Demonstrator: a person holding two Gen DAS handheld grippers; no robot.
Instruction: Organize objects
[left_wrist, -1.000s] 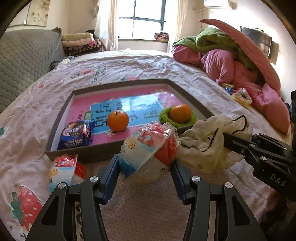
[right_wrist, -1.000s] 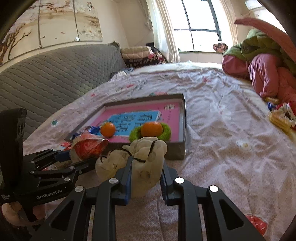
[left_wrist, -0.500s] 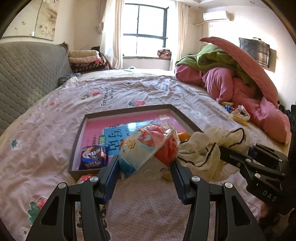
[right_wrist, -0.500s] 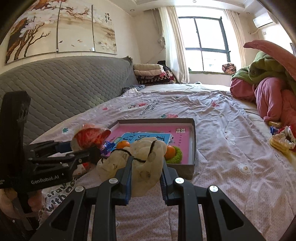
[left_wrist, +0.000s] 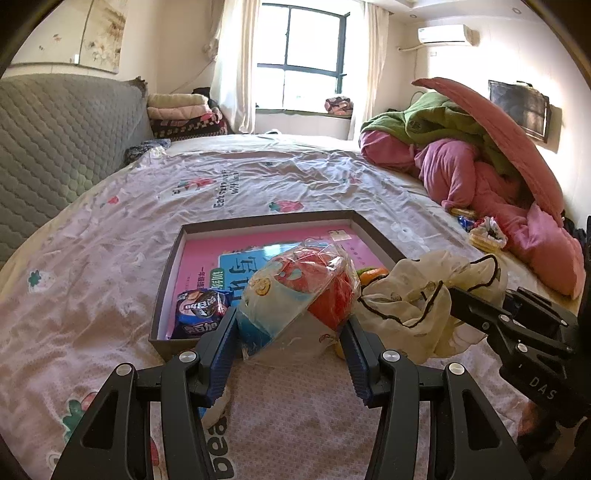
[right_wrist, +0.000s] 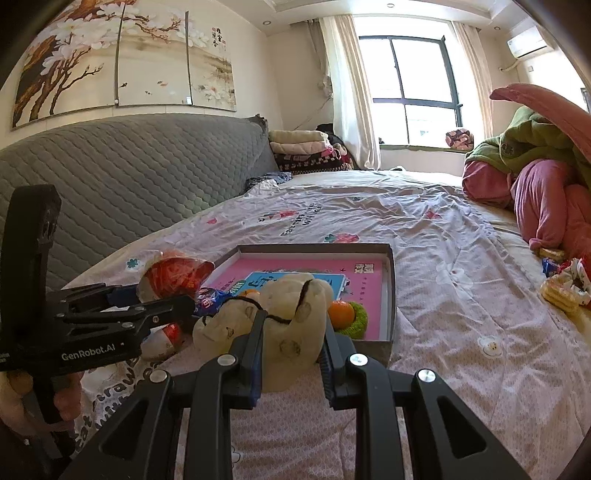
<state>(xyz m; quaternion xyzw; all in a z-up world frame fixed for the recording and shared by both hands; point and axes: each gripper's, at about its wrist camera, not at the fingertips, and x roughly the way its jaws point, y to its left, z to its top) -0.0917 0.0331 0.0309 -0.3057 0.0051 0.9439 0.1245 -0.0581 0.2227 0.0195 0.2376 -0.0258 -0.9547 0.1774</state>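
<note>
My left gripper is shut on a crinkly snack bag, red, white and blue, held above the near edge of the shallow grey box; it also shows in the right wrist view. My right gripper is shut on a cream cloth with black trim, held just right of the snack bag; the cloth also shows in the left wrist view. In the box lie a blue snack packet, an orange on a green ring and a second orange, mostly hidden.
The box lies on a pink patterned bedsheet. Another snack bag lies on the sheet below the left gripper. A grey quilted headboard stands on the left. Pink and green bedding and small packets lie on the right.
Both grippers have lifted with their loads and the views have tilted up; the box looks farther away and lower. The oranges are now mostly hidden behind the held bag and cloth.
</note>
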